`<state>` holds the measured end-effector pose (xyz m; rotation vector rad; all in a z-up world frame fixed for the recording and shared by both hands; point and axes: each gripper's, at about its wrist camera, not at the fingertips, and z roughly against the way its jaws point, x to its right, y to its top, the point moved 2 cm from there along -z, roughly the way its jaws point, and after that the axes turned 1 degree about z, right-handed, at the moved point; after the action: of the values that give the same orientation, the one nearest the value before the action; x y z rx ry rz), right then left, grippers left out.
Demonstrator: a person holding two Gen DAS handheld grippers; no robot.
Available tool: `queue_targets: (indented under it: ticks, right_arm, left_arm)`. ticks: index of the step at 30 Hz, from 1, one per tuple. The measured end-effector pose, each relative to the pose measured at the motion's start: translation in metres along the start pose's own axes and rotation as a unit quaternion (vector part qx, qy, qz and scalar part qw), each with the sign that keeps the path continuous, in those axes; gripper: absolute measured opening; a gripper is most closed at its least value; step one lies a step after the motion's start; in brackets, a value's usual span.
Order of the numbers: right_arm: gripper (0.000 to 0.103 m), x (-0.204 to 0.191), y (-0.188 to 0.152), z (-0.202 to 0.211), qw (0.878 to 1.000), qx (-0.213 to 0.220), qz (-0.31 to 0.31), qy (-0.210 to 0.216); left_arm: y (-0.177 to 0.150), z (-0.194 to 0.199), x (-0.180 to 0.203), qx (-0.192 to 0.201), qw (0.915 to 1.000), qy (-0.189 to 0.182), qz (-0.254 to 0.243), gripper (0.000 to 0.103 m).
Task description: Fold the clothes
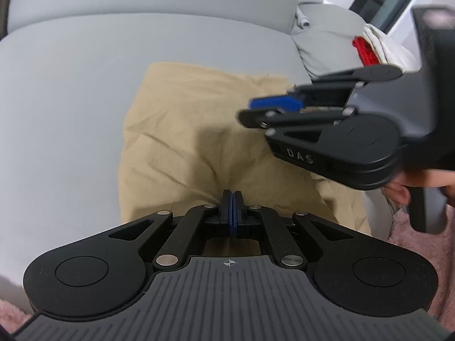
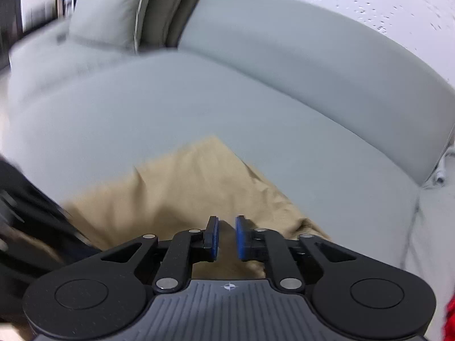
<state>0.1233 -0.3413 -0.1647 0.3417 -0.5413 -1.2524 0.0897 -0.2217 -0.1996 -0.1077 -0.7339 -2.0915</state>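
Note:
A tan garment [image 1: 199, 142] lies partly folded on a grey sofa seat [image 1: 71, 99]. My left gripper [image 1: 232, 199] is shut on the garment's near edge, the cloth puckering at its blue pads. My right gripper [image 2: 226, 236] is open, its blue pads a small gap apart just above the tan garment [image 2: 182, 196], holding nothing. In the left wrist view the right gripper [image 1: 273, 105] hovers over the garment's right side, held by a hand.
The grey sofa backrest [image 2: 312, 42] runs behind the seat. A pile of grey, white and red clothes [image 1: 341, 45] sits at the right end. A grey cushion [image 2: 113, 8] leans at the far end. A pink fuzzy fabric [image 1: 421, 241] lies at the near right.

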Motion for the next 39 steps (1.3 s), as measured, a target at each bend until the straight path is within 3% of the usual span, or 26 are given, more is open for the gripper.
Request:
queue_targets:
  ticks: [2,4,6,7,8,10,11,13,14,19,20,21,23,25,27,33,36,39]
  right_arm:
    - [0.000,0.016,-0.009,-0.002,0.999,-0.003,-0.041,-0.025]
    - [0.000,0.043,-0.021,-0.001,0.989,-0.029,-0.110,-0.092]
    - [0.002,0.059,-0.032,-0.002,0.981,-0.061,-0.147,-0.115]
    - [0.002,0.072,-0.043,-0.004,0.971,-0.100,-0.189,-0.109]
    - [0.002,0.083,-0.052,0.005,0.961,-0.112,-0.233,-0.097]
    - [0.019,0.085,-0.056,0.035,0.952,-0.093,-0.281,-0.078]
    - [0.020,0.081,-0.057,0.049,0.949,-0.078,-0.301,-0.061]
    - [0.035,0.068,-0.057,0.075,0.945,-0.052,-0.323,-0.025]
    - [0.038,0.062,-0.058,0.083,0.945,-0.044,-0.325,-0.017]
    - [0.056,0.020,-0.074,0.121,0.944,-0.004,-0.327,0.050]
    - [0.058,0.007,-0.087,0.128,0.934,0.009,-0.346,0.083]
    - [0.059,0.009,-0.085,0.126,0.933,0.011,-0.349,0.088]
    - [0.059,-0.003,-0.100,0.131,0.906,0.053,-0.394,0.144]
    - [0.059,-0.012,-0.107,0.130,0.885,0.074,-0.425,0.174]
    - [0.059,-0.027,-0.102,0.125,0.893,0.070,-0.402,0.191]
    - [0.059,-0.043,-0.089,0.114,0.927,0.021,-0.342,0.152]
    - [0.059,-0.044,-0.086,0.115,0.928,0.019,-0.337,0.154]
    - [0.059,-0.039,-0.086,0.114,0.920,0.022,-0.356,0.163]
  left_arm:
    - [0.001,-0.001,-0.002,-0.005,0.9999,-0.004,0.008,0.005]
    - [0.001,-0.002,-0.003,-0.008,0.9999,-0.006,0.011,0.005]
    - [0.002,-0.003,-0.003,-0.008,0.9999,-0.004,0.006,0.005]
    - [0.002,-0.003,-0.002,-0.008,1.0000,-0.003,0.005,0.005]
    - [0.003,-0.003,-0.001,-0.008,1.0000,-0.002,0.004,0.005]
    - [0.005,-0.003,0.002,-0.010,0.9999,0.005,-0.009,0.005]
    - [0.005,-0.001,0.000,-0.011,0.9998,0.008,-0.012,0.005]
    - [0.006,0.012,-0.005,-0.010,0.9995,0.018,-0.022,0.005]
    - [0.008,0.018,0.000,-0.004,0.9994,0.022,-0.026,0.006]
    - [0.003,0.053,0.019,0.050,0.9968,0.045,-0.043,0.033]
    - [0.000,0.058,0.019,0.056,0.9960,0.053,-0.046,0.033]
    - [-0.008,0.064,0.017,0.061,0.9944,0.070,-0.051,0.034]
    - [-0.020,0.071,0.013,0.067,0.9914,0.097,-0.056,0.034]
    - [-0.039,0.069,0.003,0.051,0.9920,0.108,-0.041,0.035]
    - [-0.046,0.065,0.002,0.044,0.9918,0.114,-0.035,0.035]
    - [-0.049,0.055,0.004,0.025,0.9895,0.137,-0.039,0.044]
    - [-0.051,0.057,0.003,0.023,0.9891,0.139,-0.045,0.046]
    - [-0.052,0.059,0.000,0.024,0.9892,0.138,-0.045,0.047]
